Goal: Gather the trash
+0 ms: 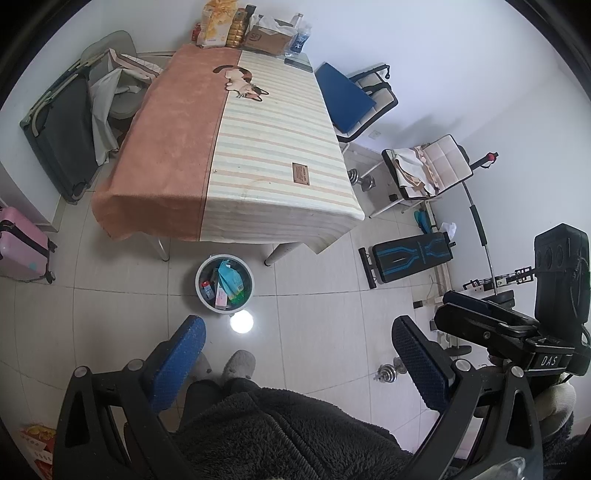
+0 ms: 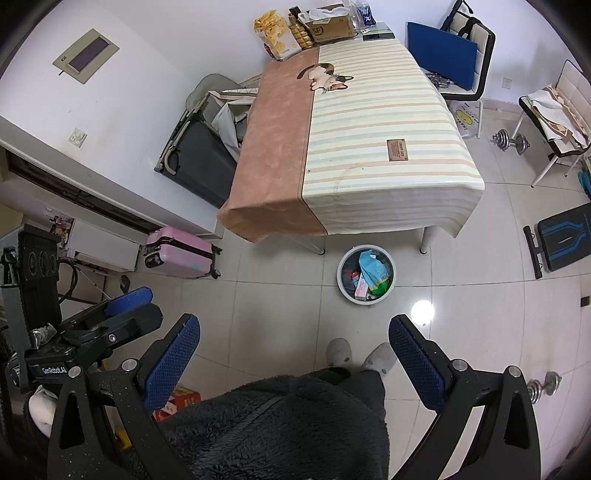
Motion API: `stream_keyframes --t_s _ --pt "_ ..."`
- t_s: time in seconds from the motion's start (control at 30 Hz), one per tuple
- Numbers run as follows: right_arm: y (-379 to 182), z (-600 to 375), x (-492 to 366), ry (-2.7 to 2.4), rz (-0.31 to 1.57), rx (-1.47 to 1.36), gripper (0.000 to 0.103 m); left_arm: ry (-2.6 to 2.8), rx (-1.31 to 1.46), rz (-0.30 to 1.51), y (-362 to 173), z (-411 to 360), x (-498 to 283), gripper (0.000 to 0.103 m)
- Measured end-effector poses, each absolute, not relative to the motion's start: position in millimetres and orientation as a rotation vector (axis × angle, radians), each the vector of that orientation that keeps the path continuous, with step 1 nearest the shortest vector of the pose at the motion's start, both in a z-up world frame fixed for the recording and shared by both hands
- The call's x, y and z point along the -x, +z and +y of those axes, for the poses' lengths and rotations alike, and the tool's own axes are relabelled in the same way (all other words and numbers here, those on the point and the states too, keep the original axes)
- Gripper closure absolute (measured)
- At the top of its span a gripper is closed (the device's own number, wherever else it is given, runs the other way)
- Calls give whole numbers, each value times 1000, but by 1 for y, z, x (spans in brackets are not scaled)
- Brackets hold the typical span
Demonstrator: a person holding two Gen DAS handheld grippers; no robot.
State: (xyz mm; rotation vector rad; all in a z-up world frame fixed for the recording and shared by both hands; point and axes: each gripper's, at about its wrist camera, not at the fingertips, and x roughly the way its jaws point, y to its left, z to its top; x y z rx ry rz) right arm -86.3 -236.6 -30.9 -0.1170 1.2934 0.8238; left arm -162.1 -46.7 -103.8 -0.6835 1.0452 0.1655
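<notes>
I hold my left gripper [image 1: 297, 365] and right gripper [image 2: 293, 363] spread and empty above the floor, the trash bin [image 1: 224, 284] already holding wrappers at twelve o'clock before the bench [image 1: 236, 147], so I should scan for leftovers first.

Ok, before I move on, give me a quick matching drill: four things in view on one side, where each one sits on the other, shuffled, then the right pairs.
Things:
1. trash bin
2. pink suitcase
3. cardboard box
4. blue cushion

Places:
A. on a chair beside the table
B. on the floor in front of the table's near edge
C. at the far end of the table top
D. on the floor by the white wall unit

Pairs: 1-B, 2-D, 3-C, 4-A
</notes>
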Motion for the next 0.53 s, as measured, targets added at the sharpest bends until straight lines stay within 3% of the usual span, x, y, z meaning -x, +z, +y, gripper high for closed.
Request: stream_keyframes --t_s 0.53 --pt "-30 -232 83 821 1295 117 0 172 682 1036 -101 -46 156 0"
